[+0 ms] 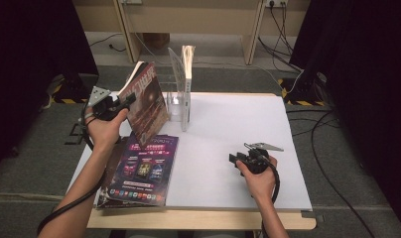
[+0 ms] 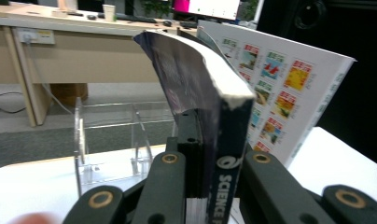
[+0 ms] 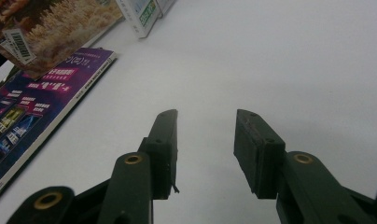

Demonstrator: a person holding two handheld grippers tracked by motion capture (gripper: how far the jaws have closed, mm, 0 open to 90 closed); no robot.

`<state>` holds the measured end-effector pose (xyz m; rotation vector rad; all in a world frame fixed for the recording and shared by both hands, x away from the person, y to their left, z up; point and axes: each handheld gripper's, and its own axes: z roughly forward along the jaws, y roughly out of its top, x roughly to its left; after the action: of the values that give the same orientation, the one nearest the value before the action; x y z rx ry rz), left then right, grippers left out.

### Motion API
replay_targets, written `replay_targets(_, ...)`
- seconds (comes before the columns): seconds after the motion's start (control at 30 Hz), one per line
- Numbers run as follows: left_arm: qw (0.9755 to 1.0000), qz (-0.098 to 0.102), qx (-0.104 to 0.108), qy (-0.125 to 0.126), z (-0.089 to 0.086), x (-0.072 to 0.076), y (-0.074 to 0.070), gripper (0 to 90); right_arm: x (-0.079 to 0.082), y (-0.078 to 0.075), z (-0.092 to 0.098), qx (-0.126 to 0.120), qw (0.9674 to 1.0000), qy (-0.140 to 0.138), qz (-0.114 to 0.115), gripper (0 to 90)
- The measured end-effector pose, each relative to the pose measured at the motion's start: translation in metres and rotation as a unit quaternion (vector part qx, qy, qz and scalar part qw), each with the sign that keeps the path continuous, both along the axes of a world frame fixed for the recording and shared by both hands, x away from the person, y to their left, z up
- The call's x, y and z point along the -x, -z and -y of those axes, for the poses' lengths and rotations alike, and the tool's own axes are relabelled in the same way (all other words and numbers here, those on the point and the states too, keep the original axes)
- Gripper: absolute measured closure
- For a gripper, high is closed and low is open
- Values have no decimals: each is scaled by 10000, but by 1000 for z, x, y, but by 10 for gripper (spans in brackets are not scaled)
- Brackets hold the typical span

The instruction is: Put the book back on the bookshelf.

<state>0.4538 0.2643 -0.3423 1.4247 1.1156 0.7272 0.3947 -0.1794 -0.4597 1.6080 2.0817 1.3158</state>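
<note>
Left hand-held gripper (image 1: 123,101) clenched on magazine (image 1: 146,99) spine, lifted at upper left of frame, beside clear rack (image 1: 177,94). Right hand-held gripper (image 1: 234,159) released, idle on counter (image 1: 228,134). Risk: floppy pages sag, snagging the rack's dividers on insertion.

Thick softcover magazine (image 1: 148,101) with a reddish-brown cover and pale title lettering, held up off the white table sheet, standing near upright and tilted, at the left rear, just beside the clear acrylic rack. Its dark spine (image 2: 226,158) carries white "SCIENCE" lettering and is worn white at the top corner, pages curling over to one side above it. Below it, another magazine (image 1: 141,168) with a purple cover lies flat at the table's left front, on top of a stack.
</note>
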Motion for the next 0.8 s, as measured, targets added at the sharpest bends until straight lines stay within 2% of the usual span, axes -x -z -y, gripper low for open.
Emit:
replay_targets(0.13,10000,22,-33,61,1,1,1,818,0,1,0,21,10000,-19,15,600)
replay_targets(0.2,9997,142,-173,37,1,3,2,831,0,1,0,12,10000,-19,20,599)
replay_targets(0.3,9997,187,-154,93,0,3,4,830,0,2,-1,2,10000,-27,5,597)
replay_targets(0.5,9995,96,-193,224,-1,2,1,829,0,2,-2,5,10000,-47,-9,598)
replay_targets(0.63,9998,-41,-71,195,-1,2,-1,830,0,2,-2,-11,10000,-36,-38,598)
replay_targets(0.8,9997,-49,-99,219,0,1,-1,833,0,3,-1,-18,10000,-37,-28,597)
